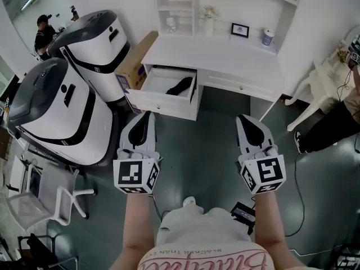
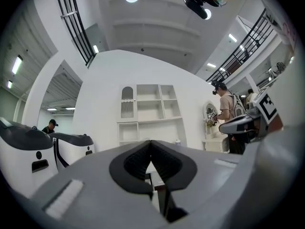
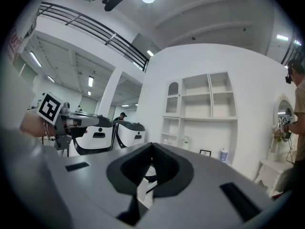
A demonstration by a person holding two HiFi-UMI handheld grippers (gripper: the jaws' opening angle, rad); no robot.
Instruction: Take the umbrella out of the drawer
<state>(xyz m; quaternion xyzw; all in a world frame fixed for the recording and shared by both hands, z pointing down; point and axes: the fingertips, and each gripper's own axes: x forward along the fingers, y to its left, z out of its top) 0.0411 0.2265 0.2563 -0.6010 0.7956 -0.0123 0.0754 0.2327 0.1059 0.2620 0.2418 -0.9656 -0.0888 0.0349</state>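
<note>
Stage: approach | drawer (image 1: 163, 106) open | umbrella (image 1: 181, 85) inside, ungrasped | left tool (image 1: 145, 120), right tool (image 1: 246, 121) clenched empty, well apart from it

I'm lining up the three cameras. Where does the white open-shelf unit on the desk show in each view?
Head view: the white open-shelf unit runs along the top edge, centre to right, above the open white drawer.
Left gripper view: at the centre, against the white wall.
Right gripper view: right of centre.
Shared landmark: the pair of white-and-black rounded machines, left of the shelves in all three.
</note>
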